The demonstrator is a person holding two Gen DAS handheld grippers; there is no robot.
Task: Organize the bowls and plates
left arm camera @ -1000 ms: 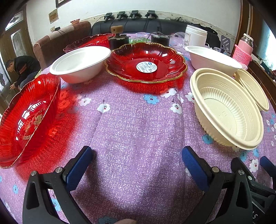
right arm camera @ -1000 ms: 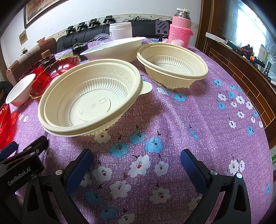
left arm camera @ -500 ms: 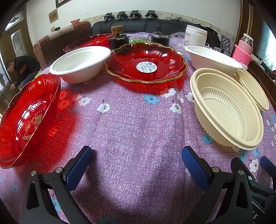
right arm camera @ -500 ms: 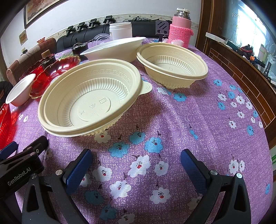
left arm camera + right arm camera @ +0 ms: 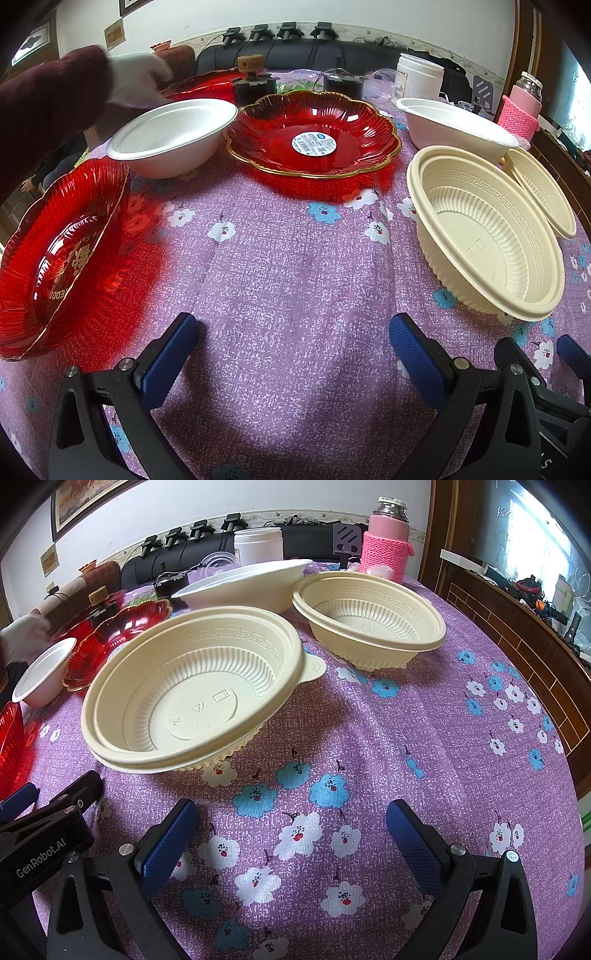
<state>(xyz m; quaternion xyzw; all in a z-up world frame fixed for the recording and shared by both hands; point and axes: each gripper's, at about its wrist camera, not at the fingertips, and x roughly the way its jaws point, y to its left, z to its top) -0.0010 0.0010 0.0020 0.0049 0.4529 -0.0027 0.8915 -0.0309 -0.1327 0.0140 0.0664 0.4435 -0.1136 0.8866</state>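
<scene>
Blue-padded, our left gripper (image 5: 291, 354) and right gripper (image 5: 291, 836) both hover with fingers spread wide over the purple floral tablecloth (image 5: 288, 266), holding nothing. Nearest our right gripper sits a cream ribbed bowl (image 5: 192, 698), empty; a second cream bowl (image 5: 373, 616) stands apart behind it, also empty. Just behind these lies a white oval bowl (image 5: 251, 585), then a pink flask (image 5: 388, 550) and a white jar (image 5: 258, 544). Ahead of our left gripper we see a red flower-edged plate (image 5: 314, 136) carrying a round label (image 5: 314, 143). To its left stands a white round bowl (image 5: 173, 136); a red dish (image 5: 55, 254) lies at the left edge. A gloved hand (image 5: 136, 79) reaches above the white round bowl.
</scene>
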